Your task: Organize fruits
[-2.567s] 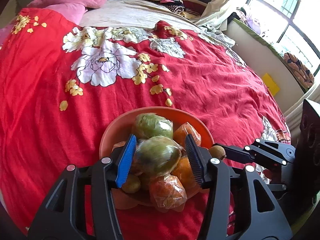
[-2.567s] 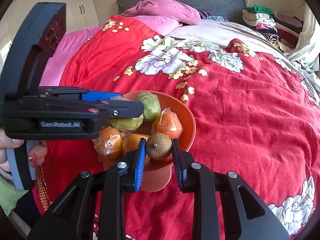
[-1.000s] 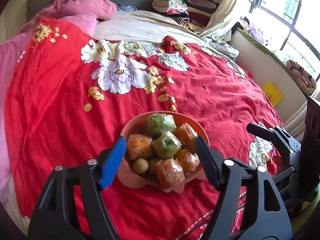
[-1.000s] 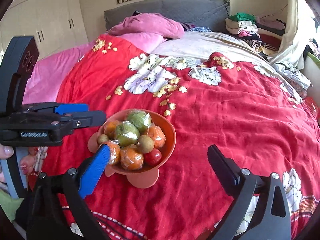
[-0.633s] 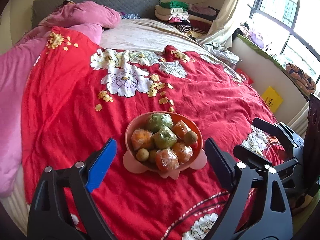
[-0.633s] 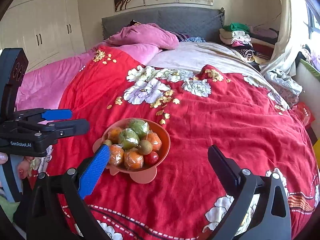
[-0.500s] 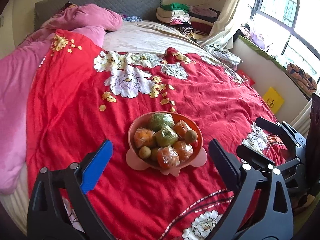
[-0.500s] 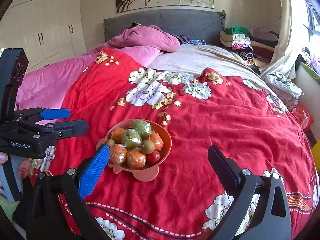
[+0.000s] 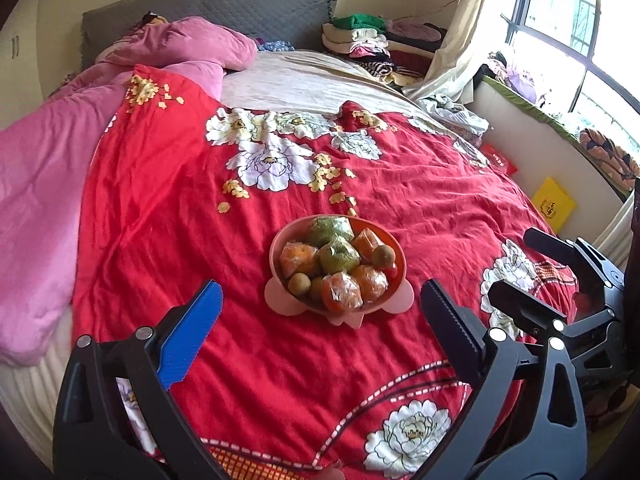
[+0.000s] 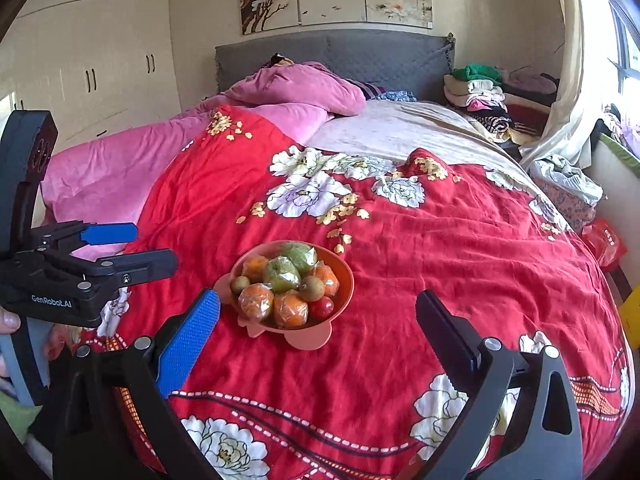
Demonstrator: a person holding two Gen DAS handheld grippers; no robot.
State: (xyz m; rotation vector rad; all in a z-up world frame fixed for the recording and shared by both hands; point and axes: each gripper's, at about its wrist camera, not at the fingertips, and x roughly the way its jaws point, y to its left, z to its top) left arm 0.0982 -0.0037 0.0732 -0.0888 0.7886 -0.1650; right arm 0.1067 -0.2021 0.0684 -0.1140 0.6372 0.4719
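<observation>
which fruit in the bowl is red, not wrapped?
The small red fruit at the bowl's front right edge, beside a brown kiwi; the oranges and green fruits are plastic-wrapped.

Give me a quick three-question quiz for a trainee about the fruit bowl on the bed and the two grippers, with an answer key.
1. True or false: the left hand-held gripper is clamped on a fruit.
2. Multiple choice: the bowl rests on A) a wooden tray, B) the red flowered bedspread, C) the pink quilt.
3. Fill in: the small red fruit lies at the bowl's ____ edge in the right wrist view, beside a wrapped orange.

Key:
1. False; it is open and clear of the bowl, as is the right hand-held gripper.
2. B.
3. Near.
</observation>
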